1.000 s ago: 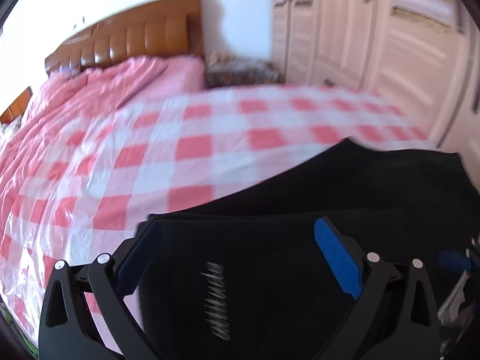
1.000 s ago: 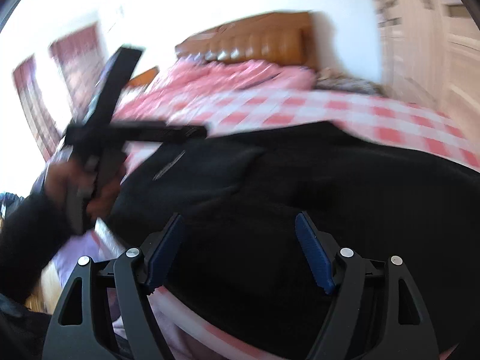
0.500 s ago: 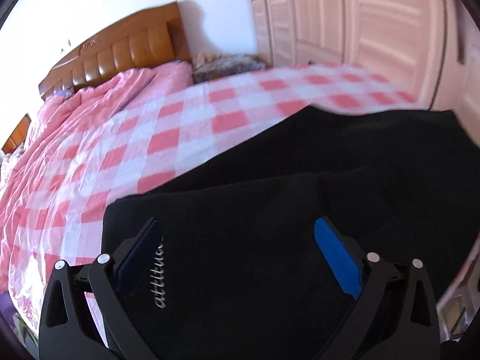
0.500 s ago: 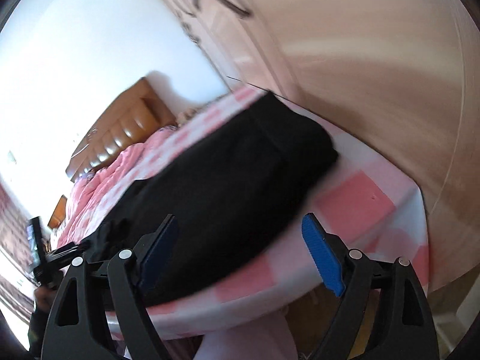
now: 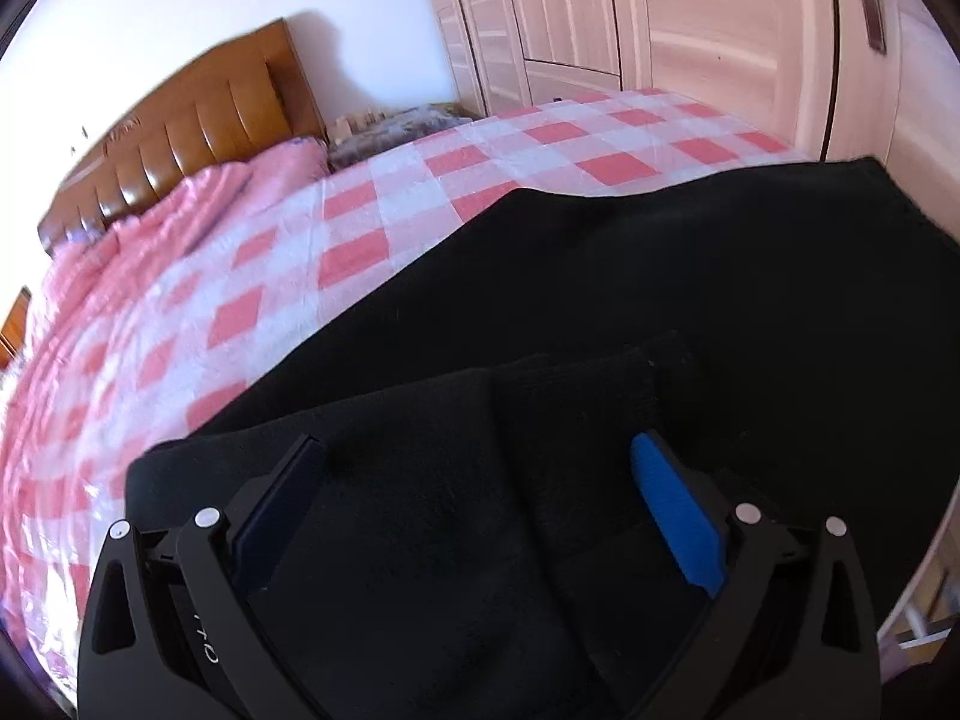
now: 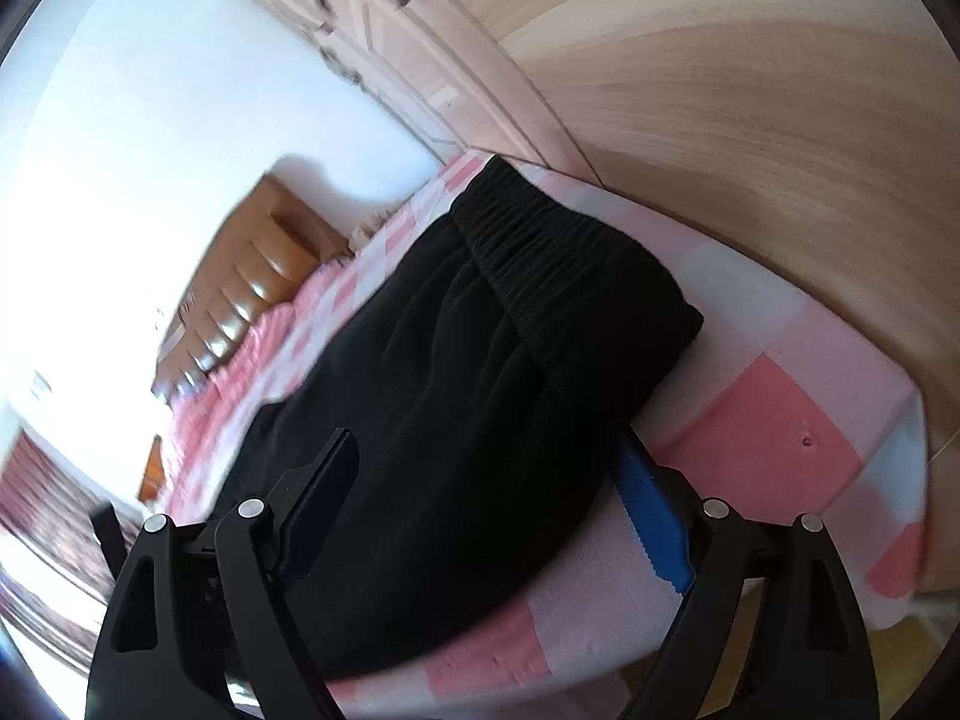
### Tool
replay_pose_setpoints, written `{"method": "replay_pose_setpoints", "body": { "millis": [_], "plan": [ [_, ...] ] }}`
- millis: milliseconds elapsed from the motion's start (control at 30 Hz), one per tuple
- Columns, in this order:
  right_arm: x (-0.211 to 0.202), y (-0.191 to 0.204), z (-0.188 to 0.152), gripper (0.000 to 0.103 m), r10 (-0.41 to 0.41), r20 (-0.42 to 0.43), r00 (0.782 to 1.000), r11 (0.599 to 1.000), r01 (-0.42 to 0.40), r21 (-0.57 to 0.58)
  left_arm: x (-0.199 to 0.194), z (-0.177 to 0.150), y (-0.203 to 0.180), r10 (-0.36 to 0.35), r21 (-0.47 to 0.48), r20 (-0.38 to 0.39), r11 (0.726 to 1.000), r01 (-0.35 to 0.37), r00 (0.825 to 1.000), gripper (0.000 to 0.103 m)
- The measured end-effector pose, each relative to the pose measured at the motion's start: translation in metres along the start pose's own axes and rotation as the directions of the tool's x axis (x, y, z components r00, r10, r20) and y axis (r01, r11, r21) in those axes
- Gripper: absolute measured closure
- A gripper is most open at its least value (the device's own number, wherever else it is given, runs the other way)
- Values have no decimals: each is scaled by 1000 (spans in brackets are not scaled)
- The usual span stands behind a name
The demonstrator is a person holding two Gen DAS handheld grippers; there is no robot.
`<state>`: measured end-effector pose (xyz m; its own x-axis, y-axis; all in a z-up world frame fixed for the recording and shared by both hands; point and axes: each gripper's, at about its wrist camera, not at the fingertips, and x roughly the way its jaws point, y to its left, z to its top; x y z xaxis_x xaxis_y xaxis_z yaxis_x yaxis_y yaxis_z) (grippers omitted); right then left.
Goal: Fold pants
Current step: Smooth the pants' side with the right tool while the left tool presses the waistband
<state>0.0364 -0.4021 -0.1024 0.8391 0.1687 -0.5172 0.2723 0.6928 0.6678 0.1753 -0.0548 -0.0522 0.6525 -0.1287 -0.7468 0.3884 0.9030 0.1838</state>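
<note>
Black pants (image 5: 630,276) lie flat on the pink-and-white checked bed cover (image 5: 384,228), with a folded layer near me. My left gripper (image 5: 480,450) is open and hovers just over the folded layer, holding nothing. In the right wrist view the pants (image 6: 480,348) show their ribbed elastic waistband (image 6: 540,258) near the bed corner. My right gripper (image 6: 486,456) is open, with the pants' near edge between its fingers, its blue pad (image 6: 654,528) beside the cloth.
A brown padded headboard (image 5: 198,132) and a crumpled pink quilt (image 5: 150,228) are at the far end. Pale wardrobe doors (image 5: 690,30) stand close along the bed's right side. The bed corner (image 6: 840,480) drops off to the floor.
My left gripper moved forward over the pants; the white lettering slid under it. My right gripper swung right from mid-pants to the waistband corner and tilted toward the wardrobe.
</note>
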Motion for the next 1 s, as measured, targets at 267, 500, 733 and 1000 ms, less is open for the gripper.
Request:
{"method": "replay_pose_setpoints", "body": {
  "millis": [267,500,733,1000],
  "plan": [
    [-2,7,-6,25,-28,22,999,999,27,35,2,-1,1,-13,-12,-8,1000,13,1000,1],
    [17,23,0,34,-109,29,994,994,109,9,4,-1,5,-39,-32,-21,999,38,999,1],
    [-3,13,-7,76,-40,109,993,998,45,-40,-12,18,2,-108,-57,-49,993,106,993,2],
    [-10,67,-32,78,-164,303,939,895,271,-355,-42,156,-109,-494,-15,-180,866,500,851,2]
  ]
}}
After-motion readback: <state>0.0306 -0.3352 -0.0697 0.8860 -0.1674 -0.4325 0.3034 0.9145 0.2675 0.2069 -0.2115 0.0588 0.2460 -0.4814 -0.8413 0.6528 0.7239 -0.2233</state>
